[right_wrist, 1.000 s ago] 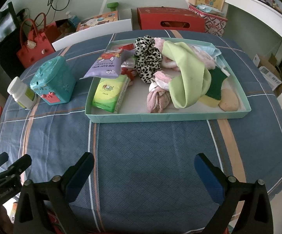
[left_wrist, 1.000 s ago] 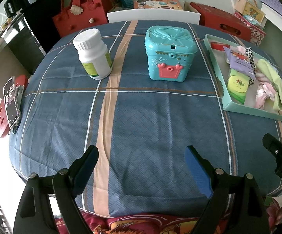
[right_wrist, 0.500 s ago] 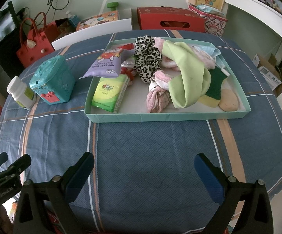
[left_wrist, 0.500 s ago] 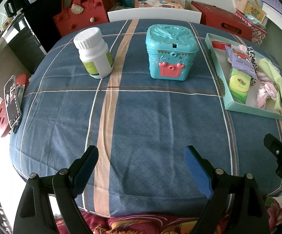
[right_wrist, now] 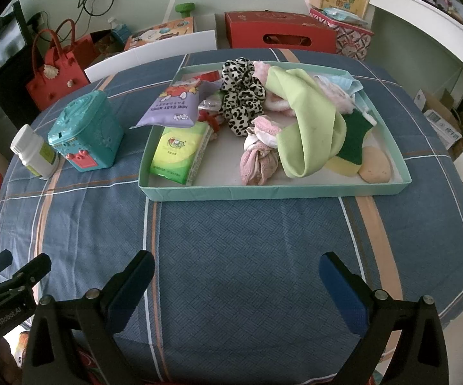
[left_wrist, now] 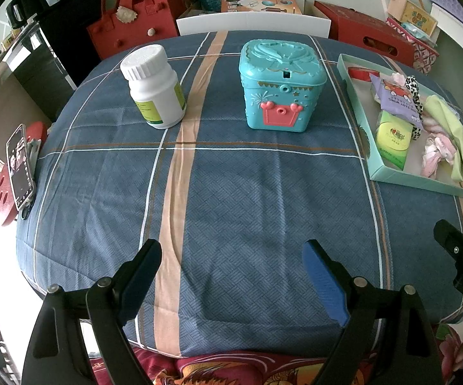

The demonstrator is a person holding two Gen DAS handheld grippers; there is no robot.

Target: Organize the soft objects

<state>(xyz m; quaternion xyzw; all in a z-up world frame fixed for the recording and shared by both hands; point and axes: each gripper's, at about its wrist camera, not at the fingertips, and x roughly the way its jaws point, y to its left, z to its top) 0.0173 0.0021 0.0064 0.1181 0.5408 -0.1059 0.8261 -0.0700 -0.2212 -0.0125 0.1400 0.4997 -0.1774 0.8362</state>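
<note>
Left wrist view: the left hand-held gripper (left_wrist: 231, 276) hangs wide open and empty, barely shifted over the last second, above the blue plaid desk (left_wrist: 231, 192).

Right wrist view: the right hand-held gripper (right_wrist: 236, 284) is equally agape and empty. Leopard-print fabric scrunchie (right_wrist: 241, 96), lime-green cloth (right_wrist: 305, 122) and pink socks (right_wrist: 258, 157) lie heaped, unmoved, in the shallow teal cardboard tray (right_wrist: 263, 191); sorting could be pending or finished.

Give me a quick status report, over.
Left gripper and right gripper open, empty. Soft items piled in teal tray, leopard scrunchie on top. Nothing in the way.

Soft, even daylight; overexposed glare at left edge of left view. Sharp centre, strong fisheye bending, black vignetted corners.
</note>
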